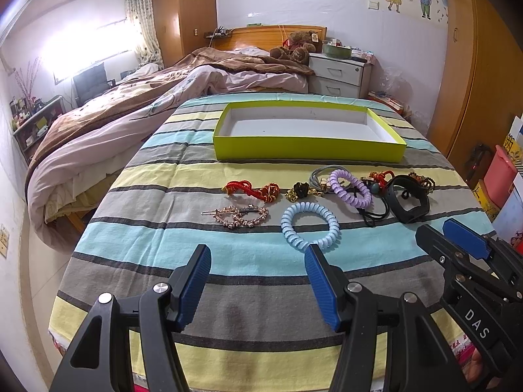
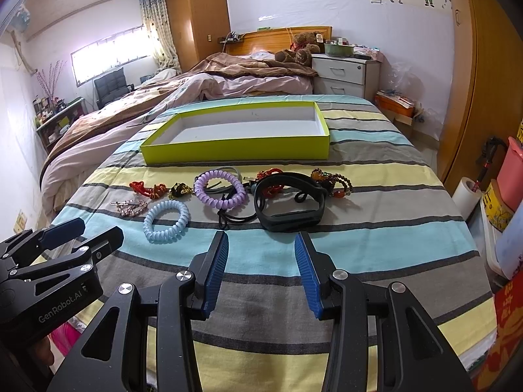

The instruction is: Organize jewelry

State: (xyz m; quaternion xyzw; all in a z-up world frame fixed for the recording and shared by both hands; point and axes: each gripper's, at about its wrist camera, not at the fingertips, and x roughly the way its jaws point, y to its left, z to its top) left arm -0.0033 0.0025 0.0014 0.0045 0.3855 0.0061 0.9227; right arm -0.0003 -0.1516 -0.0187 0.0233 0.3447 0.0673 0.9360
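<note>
Jewelry lies in a loose row on the striped cloth: a rhinestone hair clip (image 1: 236, 216), a red knotted cord (image 1: 251, 189), a light blue coil band (image 1: 310, 225), a purple coil band (image 1: 350, 189), a black wristband (image 1: 408, 201) and a bead bracelet (image 2: 333, 181). Behind them stands an empty yellow-green box (image 1: 307, 145) with a white inside. My left gripper (image 1: 258, 253) hangs open just short of the blue coil band. My right gripper (image 2: 261, 240) is open too, in front of the black wristband (image 2: 289, 202). Nothing sits between either pair of fingers.
The striped cloth (image 1: 196, 170) covers a table beside an unmade bed (image 1: 137, 104). A white nightstand (image 1: 340, 75) stands behind, a wooden wardrobe (image 2: 483, 81) on the right. Boxes and a paper roll (image 2: 467, 196) crowd the floor at right.
</note>
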